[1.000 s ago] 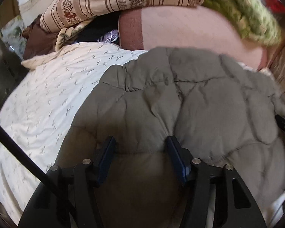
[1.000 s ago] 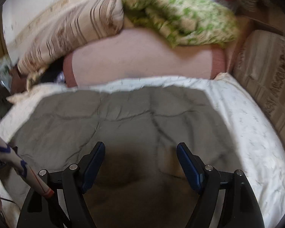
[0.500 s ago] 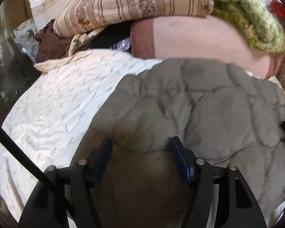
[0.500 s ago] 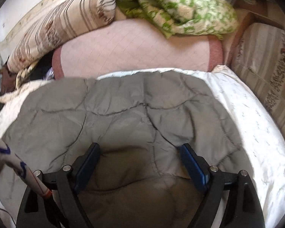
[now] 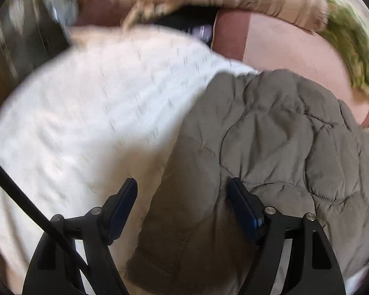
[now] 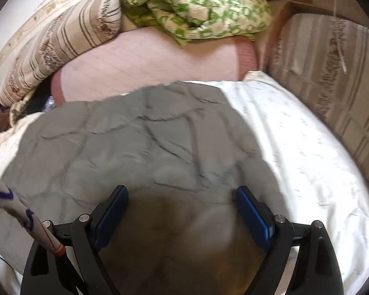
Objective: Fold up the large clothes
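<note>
Both grippers hang over a grey quilted jacket (image 6: 145, 147) spread on a bed with a white printed sheet (image 6: 307, 162). On the right wrist view the jacket lies fairly flat across the middle of the bed, its far edge close to the pink blanket (image 6: 150, 59) folded along the head of the bed, and white sheet shows past its right edge. The right gripper (image 6: 182, 211) is over the near part of the jacket with its two blue-padded fingers spread wide, nothing between them but the fabric below; whether the tips touch the cloth cannot be told. On the left wrist view, which is blurred, the left gripper (image 5: 184, 204) also has its fingers apart: the right finger (image 5: 243, 204) sits against a bunched fold of the jacket (image 5: 270, 142), while the left finger is over bare sheet (image 5: 91, 113) just beside the jacket's left edge. Here the jacket looks puffed up and rumpled. At the head of the bed a striped pillow (image 6: 61, 41) rests on the pink blanket, with a green-and-white patterned quilt (image 6: 199, 9) beside it. A striped cushion (image 6: 332, 78) stands along the right edge of the bed.
</note>
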`<state>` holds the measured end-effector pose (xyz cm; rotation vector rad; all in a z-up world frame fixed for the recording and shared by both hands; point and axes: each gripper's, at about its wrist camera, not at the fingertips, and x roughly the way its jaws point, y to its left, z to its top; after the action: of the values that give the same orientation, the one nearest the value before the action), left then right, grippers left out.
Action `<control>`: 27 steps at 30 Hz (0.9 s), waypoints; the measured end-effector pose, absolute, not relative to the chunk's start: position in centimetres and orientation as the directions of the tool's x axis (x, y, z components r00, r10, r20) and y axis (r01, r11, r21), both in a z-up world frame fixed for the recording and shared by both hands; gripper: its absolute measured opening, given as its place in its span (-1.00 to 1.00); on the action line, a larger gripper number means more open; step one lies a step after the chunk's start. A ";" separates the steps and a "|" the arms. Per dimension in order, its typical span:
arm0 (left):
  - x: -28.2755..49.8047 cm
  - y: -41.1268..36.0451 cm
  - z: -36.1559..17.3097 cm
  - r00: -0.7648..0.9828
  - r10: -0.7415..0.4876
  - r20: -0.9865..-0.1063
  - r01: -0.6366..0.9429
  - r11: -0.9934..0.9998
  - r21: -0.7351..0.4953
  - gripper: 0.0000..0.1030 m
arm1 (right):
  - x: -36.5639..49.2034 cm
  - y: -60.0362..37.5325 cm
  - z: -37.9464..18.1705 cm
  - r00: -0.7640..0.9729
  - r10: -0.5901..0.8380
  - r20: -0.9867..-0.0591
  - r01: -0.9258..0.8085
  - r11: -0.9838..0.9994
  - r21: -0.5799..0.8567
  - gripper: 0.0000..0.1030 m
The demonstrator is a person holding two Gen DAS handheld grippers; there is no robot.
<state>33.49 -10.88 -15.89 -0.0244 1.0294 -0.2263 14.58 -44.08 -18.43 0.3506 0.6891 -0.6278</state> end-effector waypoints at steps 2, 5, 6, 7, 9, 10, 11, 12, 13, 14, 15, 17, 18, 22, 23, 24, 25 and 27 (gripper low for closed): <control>33.9 -9.6 -16.2 0.464 -0.258 -0.848 0.153 0.966 -0.210 0.51 | 14.3 -44.8 -19.2 0.590 -0.420 -0.690 0.647 0.756 0.093 0.78; 33.1 -9.0 -15.0 0.512 -0.239 -0.825 0.156 0.970 -0.184 0.51 | 12.8 -44.6 -18.3 0.606 -0.427 -0.671 0.656 0.745 0.119 0.73; 32.8 -9.0 -14.9 0.532 -0.223 -0.817 0.157 0.974 -0.164 0.52 | 12.1 -44.3 -17.8 0.615 -0.434 -0.658 0.658 0.743 0.124 0.73; 32.6 -9.1 -14.9 0.538 -0.215 -0.815 0.158 0.976 -0.153 0.52 | 11.5 -44.1 -17.6 0.615 -0.443 -0.652 0.663 0.738 0.125 0.73; 32.6 -9.5 -15.5 0.529 -0.204 -0.824 0.161 0.977 -0.139 0.52 | 10.7 -44.1 -18.1 0.586 -0.471 -0.660 0.693 0.713 0.107 0.75; 32.6 -9.5 -15.6 0.531 -0.202 -0.823 0.159 0.978 -0.137 0.52 | 10.5 -44.6 -19.0 0.559 -0.472 -0.682 0.710 0.697 0.099 0.79; 32.3 -9.7 -15.4 0.540 -0.194 -0.819 0.157 0.979 -0.129 0.52 | 10.5 -45.2 -20.1 0.549 -0.445 -0.708 0.712 0.692 0.118 0.83; 31.9 -9.9 -14.9 0.557 -0.180 -0.811 0.156 0.981 -0.111 0.52 | 10.3 -46.5 -21.3 0.563 -0.389 -0.729 0.707 0.684 0.180 0.90; 31.8 -10.1 -14.6 0.572 -0.170 -0.802 0.159 0.983 -0.095 0.52 | 9.9 -47.5 -21.7 0.587 -0.345 -0.732 0.702 0.667 0.249 0.93; 31.0 -10.3 -13.8 0.605 -0.155 -0.781 0.164 0.984 -0.069 0.52 | 9.5 -48.1 -21.8 0.605 -0.314 -0.732 0.701 0.645 0.303 0.93; 30.4 -10.2 -13.2 0.632 -0.144 -0.762 0.163 0.985 -0.051 0.52 | 8.7 -48.6 -21.5 0.622 -0.293 -0.726 0.707 0.609 0.360 0.92; 28.8 -10.1 -11.4 0.699 -0.113 -0.706 0.158 0.987 -0.002 0.52 | 7.7 -48.4 -20.4 0.628 -0.332 -0.704 0.715 0.604 0.353 0.90; 27.4 -10.0 -10.3 0.743 -0.092 -0.663 0.147 0.989 0.028 0.52 | 7.3 -48.1 -19.8 0.624 -0.357 -0.695 0.720 0.609 0.332 0.90; 22.6 -8.9 -7.4 0.832 -0.046 -0.553 0.103 0.992 0.072 0.53 | 5.2 -45.6 -17.4 0.645 -0.420 -0.638 0.713 0.630 0.306 0.90; 21.4 -8.5 -6.7 0.846 -0.049 -0.531 0.103 0.992 0.073 0.59 | 4.6 -44.8 -17.2 0.652 -0.420 -0.631 0.709 0.634 0.310 0.90; 20.3 -8.2 -6.2 0.858 -0.053 -0.511 0.103 0.992 0.071 0.63 | 4.2 -44.0 -17.1 0.657 -0.418 -0.627 0.703 0.639 0.312 0.90; 19.2 -7.9 -5.8 0.869 -0.055 -0.491 0.102 0.992 0.069 0.68 | 3.9 -43.3 -17.1 0.661 -0.416 -0.625 0.699 0.644 0.310 0.90; 16.8 -7.4 -5.1 0.878 -0.064 -0.474 0.109 0.992 0.068 0.87 | 3.2 -41.5 -17.1 0.661 -0.416 -0.624 0.691 0.662 0.290 0.90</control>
<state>16.82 -7.39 -5.10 0.0939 0.4907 -0.0900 3.21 -41.52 -17.06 0.5461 0.5481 -0.6622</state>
